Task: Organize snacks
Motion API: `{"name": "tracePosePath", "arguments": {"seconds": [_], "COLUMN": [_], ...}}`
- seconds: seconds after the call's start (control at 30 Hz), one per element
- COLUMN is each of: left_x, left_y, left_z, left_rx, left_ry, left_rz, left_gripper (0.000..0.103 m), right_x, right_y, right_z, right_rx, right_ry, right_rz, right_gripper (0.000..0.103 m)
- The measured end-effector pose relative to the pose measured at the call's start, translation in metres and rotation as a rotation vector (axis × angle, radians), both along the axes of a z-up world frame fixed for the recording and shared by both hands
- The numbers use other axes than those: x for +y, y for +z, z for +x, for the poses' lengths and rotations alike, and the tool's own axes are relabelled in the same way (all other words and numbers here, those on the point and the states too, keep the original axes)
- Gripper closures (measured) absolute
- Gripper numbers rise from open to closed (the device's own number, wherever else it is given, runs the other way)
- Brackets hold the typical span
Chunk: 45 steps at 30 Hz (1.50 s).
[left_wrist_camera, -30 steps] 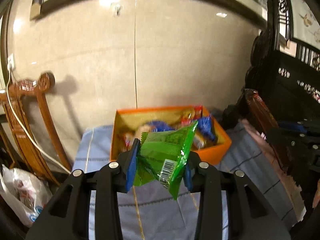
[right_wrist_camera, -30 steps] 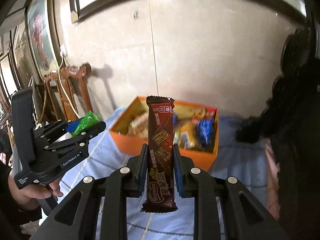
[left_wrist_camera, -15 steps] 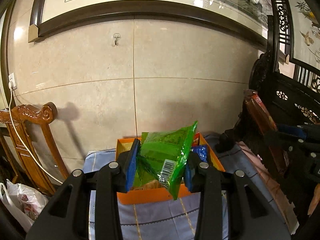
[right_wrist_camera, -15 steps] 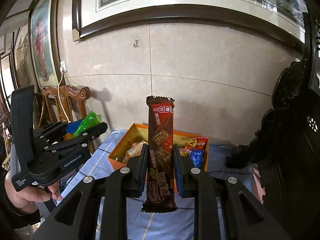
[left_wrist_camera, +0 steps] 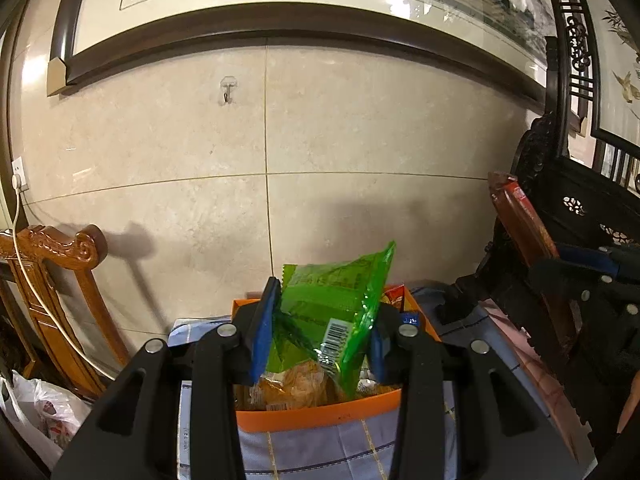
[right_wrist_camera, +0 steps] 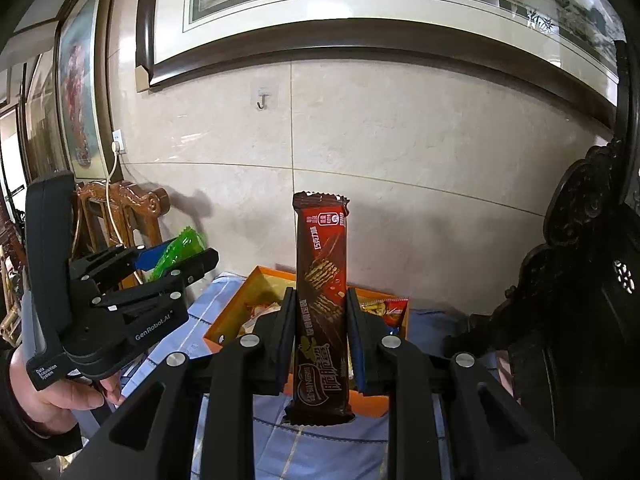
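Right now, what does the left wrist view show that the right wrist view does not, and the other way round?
Only the left wrist view shows the green packet's barcode and a white plastic bag. Only the right wrist view shows the hand holding the left tongs. Both show the orange box, the green packet, the chocolate wafer bar in the right tongs, and the wall hook.

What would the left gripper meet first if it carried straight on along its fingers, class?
Probably the orange box of snacks: the left gripper, shut on the green packet, points down at it, though depth is unclear.
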State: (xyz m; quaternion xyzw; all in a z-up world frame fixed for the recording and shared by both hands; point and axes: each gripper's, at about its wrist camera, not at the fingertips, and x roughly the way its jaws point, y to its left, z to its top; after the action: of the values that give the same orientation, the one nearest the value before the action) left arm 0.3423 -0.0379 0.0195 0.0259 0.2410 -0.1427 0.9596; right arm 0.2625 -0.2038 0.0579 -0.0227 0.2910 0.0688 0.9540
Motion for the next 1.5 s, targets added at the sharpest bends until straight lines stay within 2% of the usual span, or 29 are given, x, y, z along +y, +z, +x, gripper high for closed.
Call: {"name": "tracePosePath", "arguments": {"seconds": [0.5, 0.73, 0.77, 0.8, 0.83, 0.87, 0.9, 0.93, 1.03, 1.13, 1.2, 1.27, 1.33, 1.5], "left_x": [-0.004, -0.015, -0.017, -0.019, -0.021, -0.023, -0.023, -0.022, -0.015, -0.01, -0.007, -0.006, -0.006, -0.007], "left_y": [-0.016, -0.041, -0.044, -0.048, -0.052, -0.058, -0.063, -0.067, -0.074, -0.081, -0.087, -0.092, -0.095, -0.104], "left_z": [0.04, 0.068, 0.073, 0.079, 0.085, 0.094, 0.1, 0.105, 0.109, 0.102, 0.092, 0.082, 0.066, 0.003], "left_rx": [0.023, 0.065, 0.072, 0.081, 0.094, 0.117, 0.135, 0.147, 0.179, 0.18, 0.207, 0.241, 0.263, 0.275], "left_ry": [0.022, 0.023, 0.023, 0.019, 0.013, 0.011, 0.024, 0.044, 0.067, 0.072, 0.067, 0.071, 0.055, -0.025], "left_rz": [0.006, 0.041, 0.044, 0.041, 0.033, 0.018, 0.012, 0.014, 0.016, 0.049, 0.035, 0.03, 0.037, 0.062], "left_gripper": [0.066, 0.066, 0.065, 0.057, 0.046, 0.018, 0.007, 0.007, 0.005, 0.005, 0.005, 0.005, 0.005, 0.005], "right_x": [-0.001, -0.006, -0.007, -0.008, -0.009, -0.01, -0.012, -0.015, -0.023, -0.029, -0.028, -0.027, -0.024, -0.011], "right_y": [-0.014, -0.037, -0.042, -0.048, -0.054, -0.06, -0.066, -0.069, -0.072, -0.077, -0.081, -0.084, -0.088, -0.101], "right_z": [0.037, 0.068, 0.074, 0.084, 0.092, 0.1, 0.108, 0.112, 0.112, 0.104, 0.095, 0.082, 0.069, 0.021], "right_rx": [0.03, 0.083, 0.099, 0.119, 0.134, 0.151, 0.164, 0.165, 0.16, 0.169, 0.174, 0.173, 0.18, 0.203], "right_ry": [-0.017, -0.032, -0.029, -0.024, -0.018, -0.017, -0.028, -0.04, -0.054, -0.07, -0.066, -0.067, -0.071, -0.092], "right_rz": [-0.012, 0.004, 0.013, 0.022, 0.028, 0.029, 0.019, 0.01, 0.017, 0.031, 0.047, 0.062, 0.079, 0.099], "right_gripper": [0.079, 0.079, 0.079, 0.079, 0.076, 0.062, 0.053, 0.041, 0.04, 0.04, 0.039, 0.031, 0.027, 0.008]}}
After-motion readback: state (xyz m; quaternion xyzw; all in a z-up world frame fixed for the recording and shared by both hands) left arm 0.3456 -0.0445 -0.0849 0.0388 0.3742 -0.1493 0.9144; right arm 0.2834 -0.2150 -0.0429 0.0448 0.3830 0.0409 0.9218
